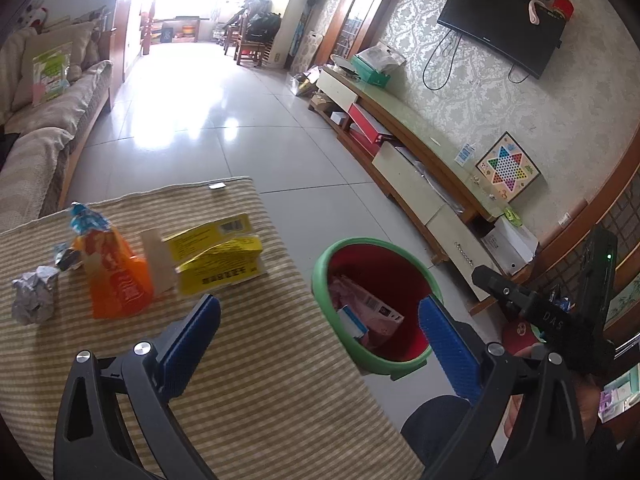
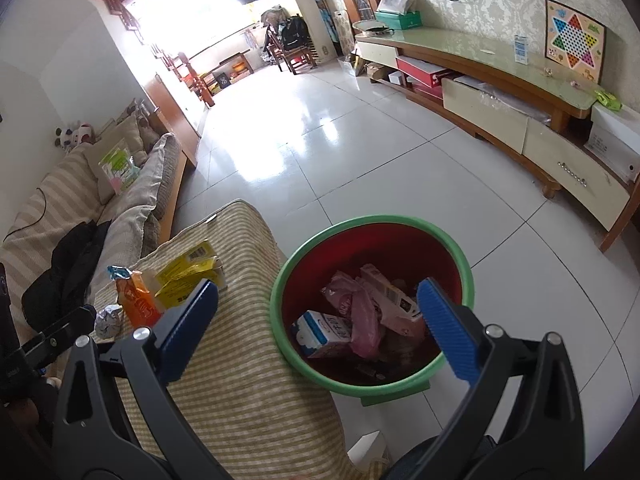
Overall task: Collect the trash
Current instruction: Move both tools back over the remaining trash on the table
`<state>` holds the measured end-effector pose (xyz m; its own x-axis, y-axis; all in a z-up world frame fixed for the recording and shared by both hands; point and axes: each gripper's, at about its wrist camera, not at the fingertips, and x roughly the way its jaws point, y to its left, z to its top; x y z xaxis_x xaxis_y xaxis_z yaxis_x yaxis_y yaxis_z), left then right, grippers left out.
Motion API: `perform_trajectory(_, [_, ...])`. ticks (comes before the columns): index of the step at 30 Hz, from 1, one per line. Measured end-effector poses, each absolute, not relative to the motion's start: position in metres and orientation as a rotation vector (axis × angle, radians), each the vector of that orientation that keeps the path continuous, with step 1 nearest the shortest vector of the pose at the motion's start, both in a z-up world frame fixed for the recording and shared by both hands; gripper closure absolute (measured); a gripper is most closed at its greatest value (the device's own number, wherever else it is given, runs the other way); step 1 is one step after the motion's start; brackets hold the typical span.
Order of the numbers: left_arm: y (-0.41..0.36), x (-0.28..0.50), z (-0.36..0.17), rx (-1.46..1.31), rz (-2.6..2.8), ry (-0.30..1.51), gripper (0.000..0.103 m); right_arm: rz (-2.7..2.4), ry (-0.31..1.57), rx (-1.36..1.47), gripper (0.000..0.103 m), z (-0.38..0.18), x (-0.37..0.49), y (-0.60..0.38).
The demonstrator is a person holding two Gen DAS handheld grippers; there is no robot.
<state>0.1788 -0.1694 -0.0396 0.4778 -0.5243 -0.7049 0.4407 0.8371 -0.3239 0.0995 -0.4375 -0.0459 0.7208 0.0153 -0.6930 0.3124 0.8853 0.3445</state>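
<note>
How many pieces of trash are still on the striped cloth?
4: a crumpled paper ball at far left, a small dark wrapper beside it, an orange snack bag, and a flattened yellow box nearest the bin. Smaller scraps may be hidden behind them.

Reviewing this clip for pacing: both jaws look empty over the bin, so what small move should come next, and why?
Probably swing the left gripper back toward the orange packet on the striped cloth. Both grippers are open and empty, the bin already holds trash, and the yellow box and crumpled paper also remain.
</note>
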Motion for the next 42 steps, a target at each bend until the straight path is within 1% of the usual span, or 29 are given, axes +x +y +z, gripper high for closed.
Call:
perform_trajectory(12, [-0.047, 0.147, -0.025, -0.189, -0.426, 0.828, 0.008, -0.055, 0.782, 0.345, 0.005, -0.031, 0.111, -0.345])
perform_trajectory(23, [0.050, 0.130, -0.040, -0.285, -0.277, 0.817, 0.008, 0.047, 0.838, 0.226, 0.005, -0.035, 0.120, -0.264])
perform_trajectory(31, [0.078, 0.132, -0.057, -0.326, -0.195, 0.843, 0.008, 0.098, 0.877, 0.188, 0.005, -0.045, 0.127, -0.238])
perform_trajectory(42, [0.077, 0.144, -0.079, -0.314, -0.136, 0.892, 0.008, 0.099, 0.893, 0.219, 0.005, -0.058, 0.138, -0.238])
